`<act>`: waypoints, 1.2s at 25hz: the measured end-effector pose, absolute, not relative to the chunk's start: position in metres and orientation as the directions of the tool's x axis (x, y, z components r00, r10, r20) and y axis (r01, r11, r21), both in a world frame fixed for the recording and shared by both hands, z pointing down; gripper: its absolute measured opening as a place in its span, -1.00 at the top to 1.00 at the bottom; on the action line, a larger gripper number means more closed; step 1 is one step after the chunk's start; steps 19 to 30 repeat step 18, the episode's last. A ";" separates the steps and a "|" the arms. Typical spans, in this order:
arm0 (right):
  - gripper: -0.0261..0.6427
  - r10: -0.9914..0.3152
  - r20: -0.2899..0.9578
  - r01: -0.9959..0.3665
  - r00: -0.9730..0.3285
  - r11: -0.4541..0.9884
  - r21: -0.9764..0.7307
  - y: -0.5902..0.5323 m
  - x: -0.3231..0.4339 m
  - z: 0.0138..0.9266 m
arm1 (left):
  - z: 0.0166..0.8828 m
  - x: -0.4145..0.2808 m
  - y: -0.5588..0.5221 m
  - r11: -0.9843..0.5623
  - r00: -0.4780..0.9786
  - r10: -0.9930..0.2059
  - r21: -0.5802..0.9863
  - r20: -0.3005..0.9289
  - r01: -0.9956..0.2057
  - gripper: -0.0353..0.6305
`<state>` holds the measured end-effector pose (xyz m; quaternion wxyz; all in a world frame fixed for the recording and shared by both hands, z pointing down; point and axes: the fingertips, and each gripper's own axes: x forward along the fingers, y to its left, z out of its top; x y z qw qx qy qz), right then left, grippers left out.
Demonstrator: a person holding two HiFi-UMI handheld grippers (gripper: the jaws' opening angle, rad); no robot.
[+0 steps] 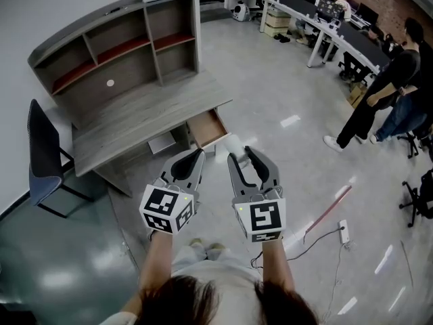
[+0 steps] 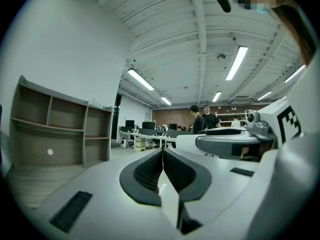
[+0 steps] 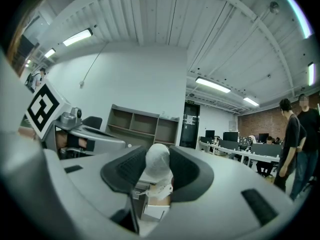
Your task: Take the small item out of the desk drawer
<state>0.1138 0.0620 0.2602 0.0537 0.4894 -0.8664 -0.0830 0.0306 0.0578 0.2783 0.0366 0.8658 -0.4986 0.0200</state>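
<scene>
The right gripper is clenched on the small item, a white, rounded, wrapped lump pinched between its two dark pads, with the top of the lump standing above the jaw tips. Just beside it, the left gripper has its jaws pressed together with nothing between them. Both are held level in front of the person, side by side and close but not touching, over bare grey floor. The item is outside the drawer, in the air just short of the drawer's front edge. The drawer stands pulled out from under the right end of the desk, jutting past the desk's front edge toward the person, and its brown inside shows. A strip of floor lies between the grippers and that front edge. To the right the floor runs wide, crossed only by a red and white rod and a power strip with its cable. A dark chair stands off the desk's left corner. A hutch of open shelves sits along the desk's back edge, against the wall. Well apart at the far right, people stand by rows of workstations.
</scene>
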 end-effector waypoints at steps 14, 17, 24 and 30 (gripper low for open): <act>0.44 -0.863 0.002 -0.848 -0.505 0.497 0.185 0.060 0.100 0.257 | 0.277 0.015 0.055 -0.511 0.513 -0.855 0.051 0.070 -0.858 0.84; 0.45 -0.862 0.005 -0.847 -0.507 0.499 0.184 0.058 0.093 0.257 | 0.278 0.009 0.053 -0.513 0.516 -0.854 0.056 0.073 -0.857 0.84; 0.45 -0.861 0.005 -0.846 -0.508 0.500 0.185 0.058 0.090 0.258 | 0.279 0.007 0.053 -0.513 0.516 -0.853 0.058 0.074 -0.856 0.84; 0.45 -0.861 0.005 -0.846 -0.508 0.500 0.185 0.058 0.090 0.258 | 0.279 0.007 0.053 -0.513 0.516 -0.853 0.058 0.074 -0.856 0.84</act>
